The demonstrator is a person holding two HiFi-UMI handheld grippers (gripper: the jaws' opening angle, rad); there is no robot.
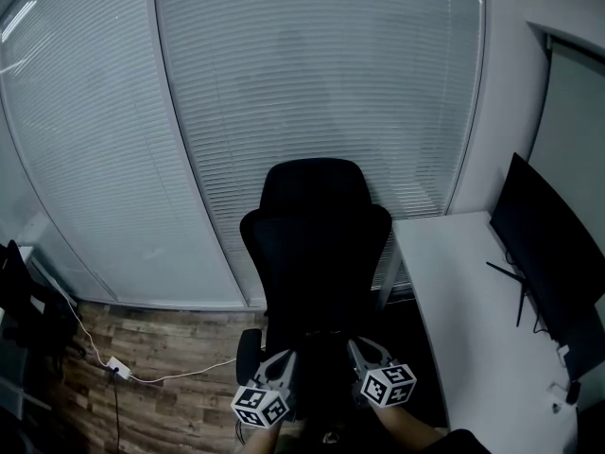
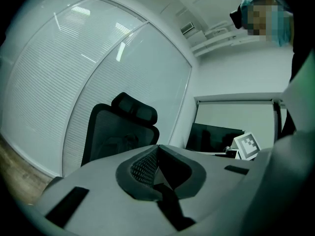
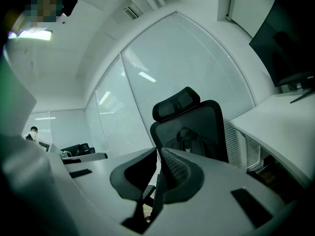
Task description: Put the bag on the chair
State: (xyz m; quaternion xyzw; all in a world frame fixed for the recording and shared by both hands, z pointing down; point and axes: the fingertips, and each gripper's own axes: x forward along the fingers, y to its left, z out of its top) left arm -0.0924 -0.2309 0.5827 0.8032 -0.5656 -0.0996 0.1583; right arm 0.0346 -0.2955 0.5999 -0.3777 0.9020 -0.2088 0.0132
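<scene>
Here's the black office chair, dead centre in the head view, its back to the frosted glass wall with the blinds down. Both claws hang low in front of it, over the seat. The left claw is by the seat's left edge and the right claw by its right edge, each with its marker cube nearest the camera.

In the left gripper view the left claw has its pads pressed together, with nothing between them. The chair's mesh back and headrest stand beyond it to the left. The right gripper's marker cube peeks in at the right.

Over in the right gripper view, the right claw is closed too. Only a thin slit is left between the pads, and nothing is caught in it. The chair rises straight ahead.

And the bag? A dark mass lies on the seat between the two claws. That may be it, but it's black on black and I can't separate it from the cushion.

To the right runs the white surface, carrying a dark monitor. On the wooden floor at left, a white cable trails from a small white box.
</scene>
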